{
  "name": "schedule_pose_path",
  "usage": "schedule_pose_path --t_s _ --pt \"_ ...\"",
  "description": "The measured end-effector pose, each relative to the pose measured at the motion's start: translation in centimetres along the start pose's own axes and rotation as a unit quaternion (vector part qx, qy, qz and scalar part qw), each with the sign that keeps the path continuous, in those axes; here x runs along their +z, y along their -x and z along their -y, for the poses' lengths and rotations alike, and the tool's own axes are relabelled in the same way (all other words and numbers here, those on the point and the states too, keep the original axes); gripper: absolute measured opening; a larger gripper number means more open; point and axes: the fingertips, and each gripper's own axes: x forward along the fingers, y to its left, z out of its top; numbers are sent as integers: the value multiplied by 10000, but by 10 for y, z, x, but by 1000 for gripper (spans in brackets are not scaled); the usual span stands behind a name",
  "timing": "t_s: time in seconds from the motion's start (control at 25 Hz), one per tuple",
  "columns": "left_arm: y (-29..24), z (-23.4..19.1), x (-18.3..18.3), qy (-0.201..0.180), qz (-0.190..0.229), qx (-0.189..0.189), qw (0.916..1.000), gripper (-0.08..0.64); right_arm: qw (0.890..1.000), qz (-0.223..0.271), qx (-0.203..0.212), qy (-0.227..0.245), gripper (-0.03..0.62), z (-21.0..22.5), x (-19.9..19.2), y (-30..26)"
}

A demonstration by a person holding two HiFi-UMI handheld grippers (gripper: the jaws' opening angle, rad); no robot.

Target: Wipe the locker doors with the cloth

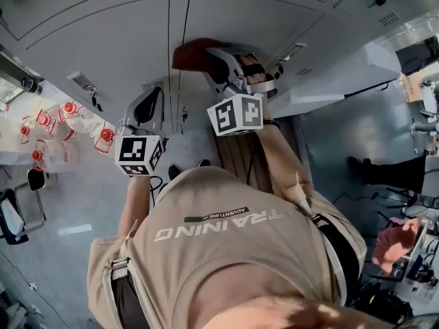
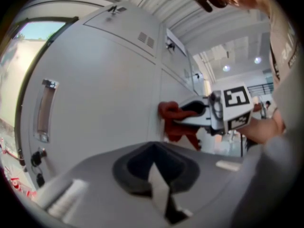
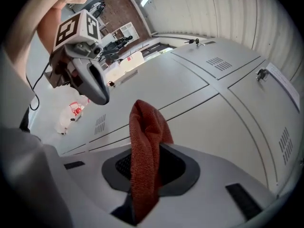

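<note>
Grey locker doors [image 1: 103,40] fill the top of the head view. My right gripper [image 1: 218,59] is shut on a red cloth [image 1: 191,52] and holds it against a door beside the vertical seam between two doors. In the right gripper view the red cloth [image 3: 146,141] stands up out of the jaws in front of the locker doors [image 3: 223,103]. My left gripper [image 1: 152,101] hangs lower left of the cloth, close to the doors, shut with nothing in it. Seen from the left gripper [image 2: 154,172], the right gripper [image 2: 190,114] presses the cloth [image 2: 172,122] on the door [image 2: 104,89].
A recessed handle [image 2: 43,110] and a lock sit on the door at the left. Clear bottles with red caps [image 1: 62,125] lie on the floor at the left. A white panel [image 1: 343,74] juts out at the right. Someone's dark shoe [image 1: 360,168] is at the far right.
</note>
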Motion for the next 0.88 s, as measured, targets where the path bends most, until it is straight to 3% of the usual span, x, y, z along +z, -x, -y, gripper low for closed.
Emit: schedule_pose_path --t_s 0.2,0.44,0.6,0.88 --pt "7 -2 -1 -24 -54 92 9999 6 9979 -195 577 -227 66 -64 -31 -20" --pt "15 -8 -1 -52 -56 228 9997 6 9999 12 109 -110 66 -74 -35 -22" --pt "16 -5 -5 2 -64 267 9996 6 9968 -351 701 -162 66 -113 -56 -28" --pt "16 -3 -12 61 -147 218 9996 6 9821 -871 1585 -525 66 -189 -102 -45"
